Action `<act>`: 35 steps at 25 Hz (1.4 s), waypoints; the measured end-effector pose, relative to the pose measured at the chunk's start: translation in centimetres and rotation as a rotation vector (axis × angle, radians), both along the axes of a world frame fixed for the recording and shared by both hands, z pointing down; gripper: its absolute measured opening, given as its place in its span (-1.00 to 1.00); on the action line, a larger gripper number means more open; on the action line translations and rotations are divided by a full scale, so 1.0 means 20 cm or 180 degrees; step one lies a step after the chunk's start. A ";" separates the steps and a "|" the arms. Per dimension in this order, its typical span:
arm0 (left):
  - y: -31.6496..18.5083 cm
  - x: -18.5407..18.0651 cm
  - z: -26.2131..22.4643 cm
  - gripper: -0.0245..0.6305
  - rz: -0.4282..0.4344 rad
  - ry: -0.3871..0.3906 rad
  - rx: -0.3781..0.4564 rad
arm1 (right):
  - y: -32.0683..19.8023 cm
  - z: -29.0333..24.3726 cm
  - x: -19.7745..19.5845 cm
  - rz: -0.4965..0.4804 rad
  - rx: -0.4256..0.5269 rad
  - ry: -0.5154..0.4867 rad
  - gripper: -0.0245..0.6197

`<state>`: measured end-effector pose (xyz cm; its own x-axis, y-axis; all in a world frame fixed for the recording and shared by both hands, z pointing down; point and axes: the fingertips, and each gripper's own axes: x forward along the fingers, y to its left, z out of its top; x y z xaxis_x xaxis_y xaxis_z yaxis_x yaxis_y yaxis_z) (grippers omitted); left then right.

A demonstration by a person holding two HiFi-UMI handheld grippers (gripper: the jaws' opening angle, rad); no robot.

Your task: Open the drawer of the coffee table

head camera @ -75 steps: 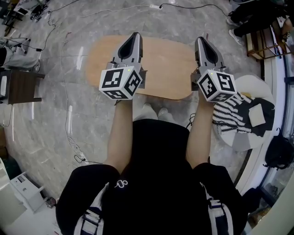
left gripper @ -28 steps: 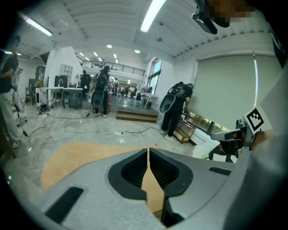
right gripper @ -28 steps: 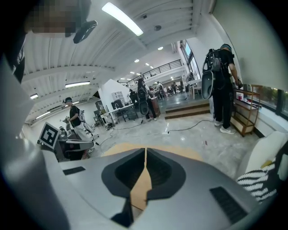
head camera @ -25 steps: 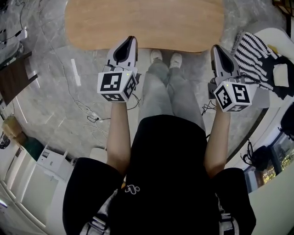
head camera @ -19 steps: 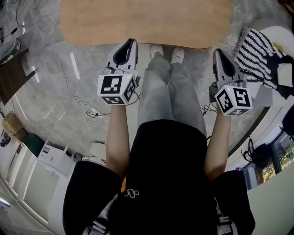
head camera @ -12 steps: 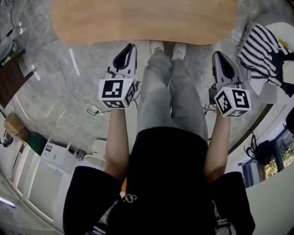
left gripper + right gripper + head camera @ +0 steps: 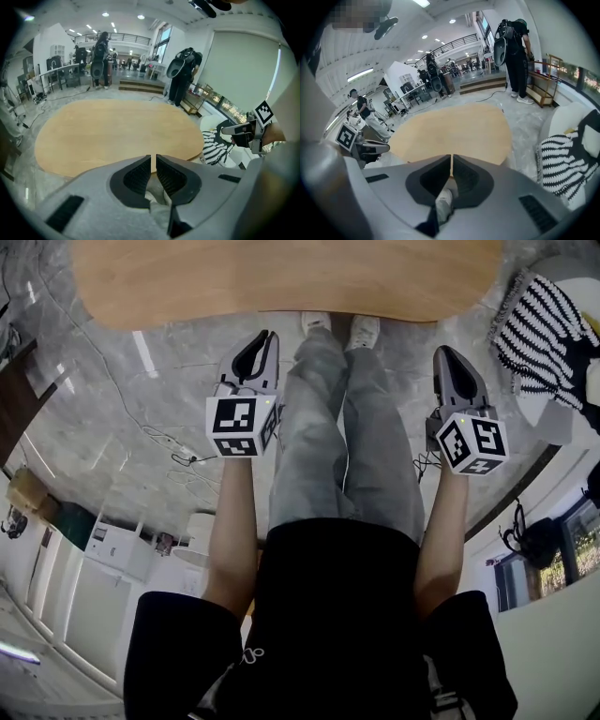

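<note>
The coffee table (image 7: 281, 277) has an oval light-wood top and fills the upper edge of the head view. No drawer shows in any view. My left gripper (image 7: 269, 335) hangs just short of the table's near edge, left of the person's legs, jaws shut and empty. My right gripper (image 7: 442, 352) hangs level with it on the right, also shut and empty. In the left gripper view the shut jaws (image 7: 153, 157) point at the table top (image 7: 112, 136). The right gripper view shows shut jaws (image 7: 451, 157) before the same table top (image 7: 454, 133).
A black-and-white striped cloth (image 7: 548, 320) lies on a white round seat at the right. Cables (image 7: 169, 442) trail over the marble floor at the left. White cabinets (image 7: 84, 587) stand at the lower left. The person's white shoes (image 7: 339, 326) rest at the table edge. People stand beyond the table (image 7: 99, 58).
Both grippers have sunk toward the floor, still shut, side by side. The table has slid up the head view and grown larger, and more of the person's legs shows.
</note>
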<state>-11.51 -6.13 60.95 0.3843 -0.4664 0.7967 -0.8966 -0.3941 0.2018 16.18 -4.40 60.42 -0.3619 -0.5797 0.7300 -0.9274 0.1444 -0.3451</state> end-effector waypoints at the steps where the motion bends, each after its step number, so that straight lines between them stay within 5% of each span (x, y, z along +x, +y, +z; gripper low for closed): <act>1: 0.01 -0.01 0.03 -0.89 -0.0008 -0.0005 -0.0031 | 0.01 0.04 0.01 0.0007 -0.0036 0.0020 -0.88; 13: 0.11 -0.15 0.43 -0.88 -0.0136 -0.0216 -0.0317 | 0.17 0.38 -0.01 -0.0413 -0.0349 0.0289 -0.88; 17: 0.14 -0.19 0.56 -0.74 -0.0189 -0.0237 -0.0450 | 0.18 0.47 0.01 -0.0658 -0.0381 0.0467 -0.87; 21: 0.19 -0.22 0.73 -0.67 -0.0245 -0.0323 -0.0633 | 0.17 0.58 0.05 -0.0928 -0.0463 0.0685 -0.63; 27: 0.20 -0.28 0.83 -0.59 -0.0312 -0.0474 -0.0686 | 0.17 0.72 0.10 -0.1407 -0.0563 0.1072 -0.55; 35: 0.15 -0.27 0.96 -0.49 -0.0348 -0.0674 -0.0773 | 0.12 0.84 0.15 -0.1607 -0.0599 0.1356 -0.52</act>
